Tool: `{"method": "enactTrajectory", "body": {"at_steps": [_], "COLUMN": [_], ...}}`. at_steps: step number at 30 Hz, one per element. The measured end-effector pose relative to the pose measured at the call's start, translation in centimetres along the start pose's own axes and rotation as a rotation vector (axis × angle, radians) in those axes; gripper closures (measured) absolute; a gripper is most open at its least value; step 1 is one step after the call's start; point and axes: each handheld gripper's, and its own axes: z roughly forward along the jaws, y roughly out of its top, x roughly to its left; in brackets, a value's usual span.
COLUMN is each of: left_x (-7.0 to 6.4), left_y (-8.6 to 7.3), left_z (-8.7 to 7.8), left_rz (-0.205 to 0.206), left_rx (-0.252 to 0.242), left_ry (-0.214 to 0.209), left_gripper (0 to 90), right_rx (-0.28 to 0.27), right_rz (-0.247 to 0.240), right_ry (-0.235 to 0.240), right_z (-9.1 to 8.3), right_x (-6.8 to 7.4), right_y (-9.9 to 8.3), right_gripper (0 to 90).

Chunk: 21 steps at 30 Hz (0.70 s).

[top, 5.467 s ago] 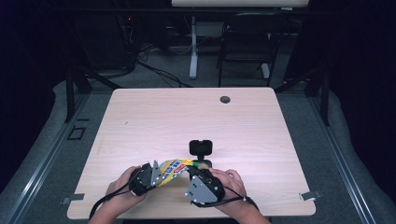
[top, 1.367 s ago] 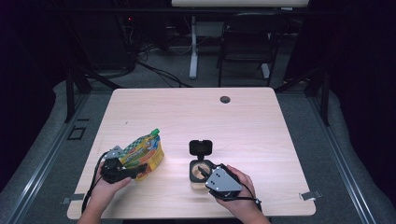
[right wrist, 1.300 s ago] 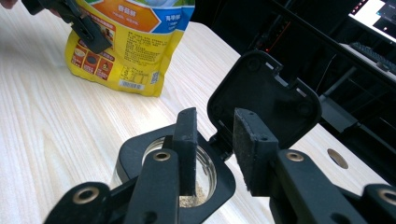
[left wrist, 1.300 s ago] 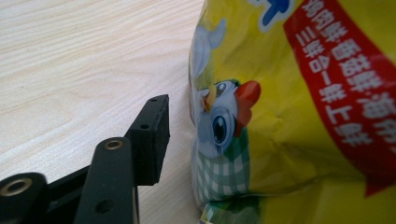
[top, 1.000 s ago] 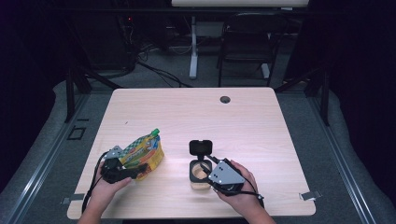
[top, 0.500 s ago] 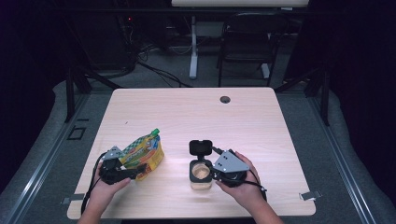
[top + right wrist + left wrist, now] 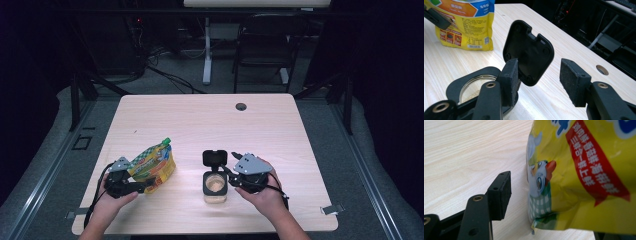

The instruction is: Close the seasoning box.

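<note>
A yellow snack pouch (image 7: 156, 165) stands tilted at the table's front left. My left gripper (image 7: 142, 186) lies at its base. In the left gripper view one finger (image 7: 499, 193) stands a small gap away from the pouch (image 7: 584, 175), and the pouch hides the other jaw. A small jar (image 7: 215, 187) with a black rim sits at front centre, its black flip lid (image 7: 215, 158) raised. My right gripper (image 7: 228, 173) reaches in from the jar's right, open. In the right gripper view the lid (image 7: 529, 50) stands just beyond the gripper (image 7: 540, 72), above the jar's mouth (image 7: 474, 85).
The wooden table (image 7: 200, 125) has a round cable hole (image 7: 241, 106) near its far edge. A chair (image 7: 260, 45) and desk legs stand on the floor beyond the table. A forearm comes in over the front edge on each side.
The right gripper has swung from in front of the jar round to its right side, up by the lid. The left gripper and pouch have stayed put for the last second.
</note>
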Motion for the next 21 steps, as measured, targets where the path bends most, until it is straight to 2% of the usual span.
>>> {"method": "enactTrajectory", "body": {"at_steps": [3,5,9,13,17,18,21], "left_x": [0.0,-0.1,-0.4,-0.4,-0.5,-0.5,-0.5], "left_y": [-0.1,-0.2,-0.5,-0.9,-1.1,-1.3,-1.5], "left_z": [-0.1,-0.3,-0.7,-1.2,-1.3,-1.3,-1.3], "left_rz": [-0.007,0.007,0.006,0.007,0.002,0.007,0.005], "left_rx": [-0.007,-0.001,-0.003,-0.015,-0.028,-0.028,-0.033], "left_ry": [-0.003,-0.002,-0.002,-0.007,-0.011,-0.012,-0.009], "left_gripper": [40.9,40.9,40.8,40.9,41.0,41.1,41.4], "right_rx": [0.002,0.006,0.011,0.011,0.021,0.029,0.029], "right_rz": [0.010,0.022,0.035,0.059,0.060,0.050,0.040], "right_ry": [0.002,0.012,0.021,0.065,0.083,0.101,0.110], "right_z": [0.1,0.3,0.9,1.6,2.3,2.8,2.9], "right_x": [-0.3,-0.5,-0.9,-1.3,-1.2,-1.1,-0.9], "right_y": [0.0,0.1,0.5,0.8,1.0,1.1,1.2], "right_gripper": [48.3,46.8,46.3,44.9,44.6,44.8,46.1]}}
